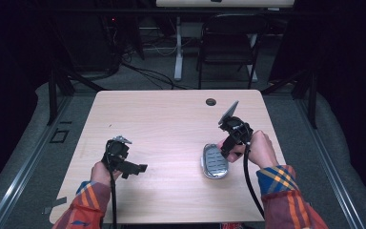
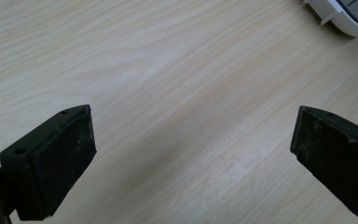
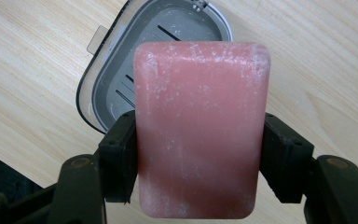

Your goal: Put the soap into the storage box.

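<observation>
Centrally, a pale wood-grain rectangular desk (image 1: 171,138) occupies the scene, with a small round dark cable hole (image 1: 211,101) near its far edge. Beyond the desk stand a black folding chair (image 1: 228,45) and a white post leg of another table (image 1: 177,47), with dark cables lying on the grey floor.

On the right half of the desk, toward the near side, lies a grey oval soap dish with a slotted inner tray and a white outer rim (image 1: 214,162). In the right gripper view the same dish (image 3: 168,28) sits on the desk behind the soap, its slots visible. In the left gripper view a corner of the dish (image 2: 349,14) shows at the upper right.

The right gripper (image 1: 229,143) is held by a hand just beside the right edge of the dish, its body rising toward the far side. Its jaws are clamped on a pink rectangular bar of soap with rounded corners and a whitish dusty surface (image 3: 200,130), one jaw on each long side. The bar is held above the desk, in front of the dish.

The left gripper (image 1: 136,168) is on the left half of the desk, well apart from the dish, pointing right. Its jaws stand wide apart over bare desk surface, holding nothing.
</observation>
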The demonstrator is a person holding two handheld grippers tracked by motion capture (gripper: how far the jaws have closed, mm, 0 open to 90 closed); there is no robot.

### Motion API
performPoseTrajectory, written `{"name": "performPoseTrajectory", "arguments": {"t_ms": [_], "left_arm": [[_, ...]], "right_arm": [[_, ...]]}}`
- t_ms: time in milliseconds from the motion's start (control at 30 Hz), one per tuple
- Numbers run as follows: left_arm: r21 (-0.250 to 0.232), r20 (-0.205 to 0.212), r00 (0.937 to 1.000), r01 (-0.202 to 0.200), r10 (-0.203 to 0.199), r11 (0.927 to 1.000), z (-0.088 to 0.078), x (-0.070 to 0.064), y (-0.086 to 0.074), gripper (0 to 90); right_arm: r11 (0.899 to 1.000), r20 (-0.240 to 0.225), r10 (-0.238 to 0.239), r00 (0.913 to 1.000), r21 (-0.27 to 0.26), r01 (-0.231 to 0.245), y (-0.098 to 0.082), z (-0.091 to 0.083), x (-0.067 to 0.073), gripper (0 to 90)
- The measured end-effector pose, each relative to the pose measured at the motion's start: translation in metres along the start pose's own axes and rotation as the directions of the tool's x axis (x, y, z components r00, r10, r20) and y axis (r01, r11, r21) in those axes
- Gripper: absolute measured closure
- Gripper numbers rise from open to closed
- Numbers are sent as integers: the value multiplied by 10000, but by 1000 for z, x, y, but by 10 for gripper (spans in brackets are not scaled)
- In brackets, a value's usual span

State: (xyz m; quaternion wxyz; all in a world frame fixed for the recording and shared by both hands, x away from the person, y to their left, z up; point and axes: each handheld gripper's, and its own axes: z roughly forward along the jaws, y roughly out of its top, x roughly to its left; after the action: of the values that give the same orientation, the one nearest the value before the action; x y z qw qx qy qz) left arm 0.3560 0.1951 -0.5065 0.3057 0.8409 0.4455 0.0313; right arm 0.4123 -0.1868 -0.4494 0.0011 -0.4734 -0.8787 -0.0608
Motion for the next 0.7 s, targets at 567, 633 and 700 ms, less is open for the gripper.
{"name": "performPoseTrajectory", "arguments": {"t_ms": [567,633,700], "left_arm": [[12,3,10000,-12,12,10000,0,0,0,0],[18,1,10000,-21,21,10000,0,0,0,0],[23,-4,10000,-42,42,10000,0,0,0,0]], "right_arm": [[9992,85,5,10000,399,-8,8,17,8,371],[9987,122,13,9999,510,-19,10,19,9,371],[9986,143,38,9999,519,-45,11,23,11,371]]}}
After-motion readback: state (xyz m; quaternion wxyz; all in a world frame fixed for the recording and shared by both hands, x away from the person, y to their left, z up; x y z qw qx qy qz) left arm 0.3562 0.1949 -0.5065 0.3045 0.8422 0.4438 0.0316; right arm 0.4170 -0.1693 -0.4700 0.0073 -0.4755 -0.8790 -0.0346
